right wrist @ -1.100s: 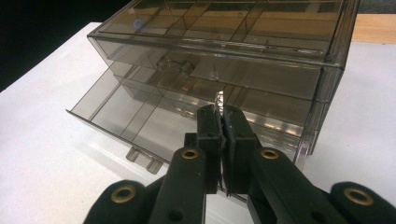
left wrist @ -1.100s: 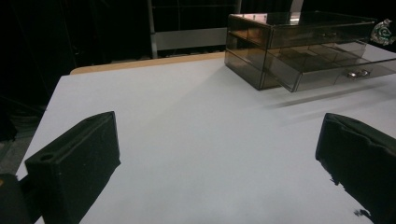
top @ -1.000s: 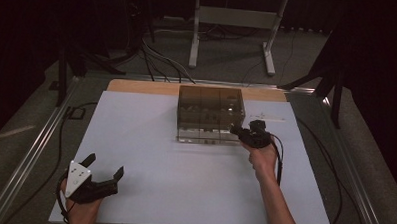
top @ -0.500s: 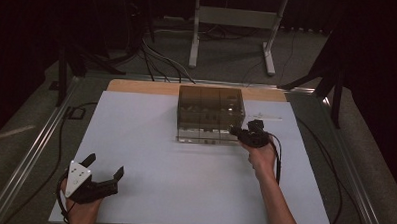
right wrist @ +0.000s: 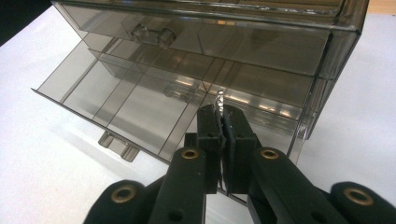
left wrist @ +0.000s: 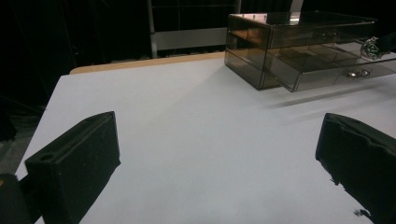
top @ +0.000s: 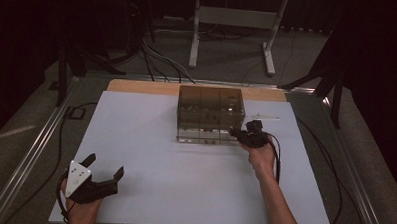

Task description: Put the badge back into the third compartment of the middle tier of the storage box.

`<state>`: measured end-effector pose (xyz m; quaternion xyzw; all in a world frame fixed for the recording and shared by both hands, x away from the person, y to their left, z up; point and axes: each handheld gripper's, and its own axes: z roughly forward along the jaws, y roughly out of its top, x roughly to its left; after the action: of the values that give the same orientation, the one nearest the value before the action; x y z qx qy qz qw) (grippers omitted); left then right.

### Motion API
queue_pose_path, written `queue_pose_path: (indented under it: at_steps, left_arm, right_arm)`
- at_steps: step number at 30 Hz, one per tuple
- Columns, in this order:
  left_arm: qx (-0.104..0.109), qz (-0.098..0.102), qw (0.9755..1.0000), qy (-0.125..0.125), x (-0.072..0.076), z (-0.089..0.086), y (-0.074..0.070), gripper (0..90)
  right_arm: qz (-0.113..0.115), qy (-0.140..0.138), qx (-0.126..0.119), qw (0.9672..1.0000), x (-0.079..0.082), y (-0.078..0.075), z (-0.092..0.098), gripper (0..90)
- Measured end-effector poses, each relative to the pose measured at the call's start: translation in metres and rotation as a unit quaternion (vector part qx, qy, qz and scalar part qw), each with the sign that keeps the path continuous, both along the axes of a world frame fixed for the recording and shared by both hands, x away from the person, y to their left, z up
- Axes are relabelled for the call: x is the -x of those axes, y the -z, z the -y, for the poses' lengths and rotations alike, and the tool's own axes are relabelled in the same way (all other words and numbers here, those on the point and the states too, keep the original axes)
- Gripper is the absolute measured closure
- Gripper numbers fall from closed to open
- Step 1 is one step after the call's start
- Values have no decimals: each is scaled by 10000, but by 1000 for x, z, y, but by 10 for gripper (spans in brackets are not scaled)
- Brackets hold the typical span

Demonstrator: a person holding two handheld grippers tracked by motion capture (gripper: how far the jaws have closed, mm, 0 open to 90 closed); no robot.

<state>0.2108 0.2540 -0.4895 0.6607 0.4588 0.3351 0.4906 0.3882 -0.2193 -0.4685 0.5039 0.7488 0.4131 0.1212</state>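
White board [top: 150, 140] on the table, dark room behind w/ a stand [top: 232, 23] and cables on the floor. Smoked clear drawer box [top: 210, 106] sits toward the far middle of the board, bottom drawer [right wrist: 140, 112] pulled out toward you.

Your right gripper [top: 236, 133] is at the box's front right corner, over the open drawer. Jaws are pinched basically all the way together, and there's a small shiny thing [right wrist: 219, 100] clamped between the tips, looks like a bit of jewelry, can't tell exactly what. In the right gripper view it hangs right above the drawer's right-hand compartments, near a divider. The left gripper view also catches it as a sparkly bit [left wrist: 371, 46] at the far right, above the drawer.

Left gripper [top: 104, 178] is parked near the front left corner of the board, well apart from the box, jaws wide open, nothing in them.

So imo you're mid-placement: item's held, drawer's open, drop not done yet.

Next move, my guess: lower the tips into one compartment, clear of the divider and the drawer above, then open up and let it fall. After that the drawer prob needs pushing shut by its handle [right wrist: 114, 143]. Left could brace the box if it slides, tbh.
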Motion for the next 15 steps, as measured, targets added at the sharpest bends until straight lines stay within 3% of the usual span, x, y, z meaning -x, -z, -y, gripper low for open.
queue_pose_path:
  at_steps: [15]
  left_arm:
    - [-4,2,10000,4,0,0,0,7]
  right_arm:
    - [-111,-33,65,9999,-4,6,-5,873]
